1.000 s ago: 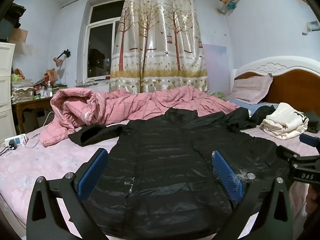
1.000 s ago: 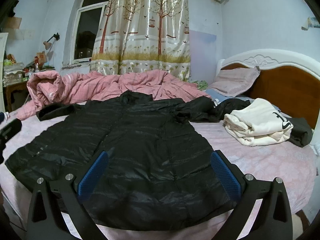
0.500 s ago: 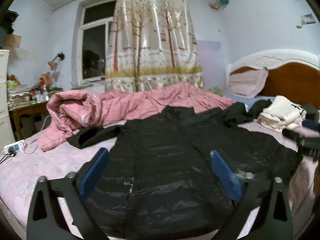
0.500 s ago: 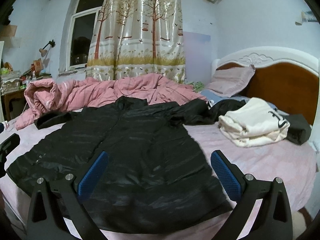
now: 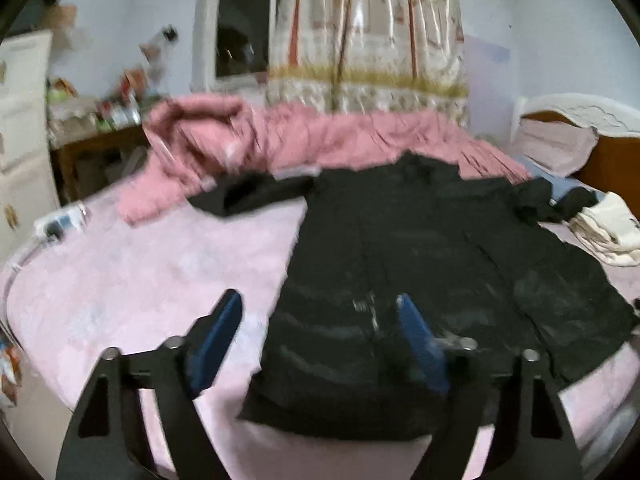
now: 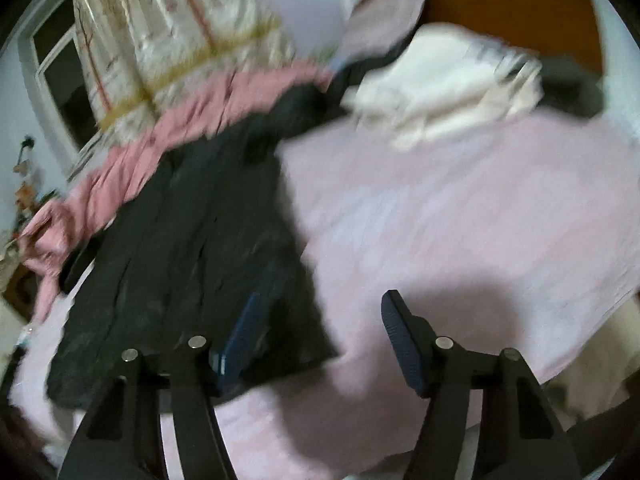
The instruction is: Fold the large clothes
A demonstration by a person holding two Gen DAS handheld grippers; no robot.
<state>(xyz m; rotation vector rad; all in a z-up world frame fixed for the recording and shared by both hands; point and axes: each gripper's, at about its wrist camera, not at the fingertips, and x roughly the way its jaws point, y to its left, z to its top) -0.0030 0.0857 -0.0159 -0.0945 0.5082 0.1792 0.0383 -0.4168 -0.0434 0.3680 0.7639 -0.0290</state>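
Observation:
A large black puffer jacket lies spread flat on the pink bed sheet, collar toward the far side. It also shows in the right wrist view, on the left. My left gripper is open and empty, over the jacket's near left hem corner. My right gripper is open and empty, tilted, over the jacket's near right hem corner and the bare sheet. Both views are motion-blurred.
A crumpled pink quilt lies along the far side of the bed. Folded cream clothes and a dark garment sit near the wooden headboard. A desk with clutter and a white cabinet stand at left.
Both grippers swung apart: the left view shifted left toward the jacket's left hem, the right view shifted right and tilted toward the right hem. Both stay open.

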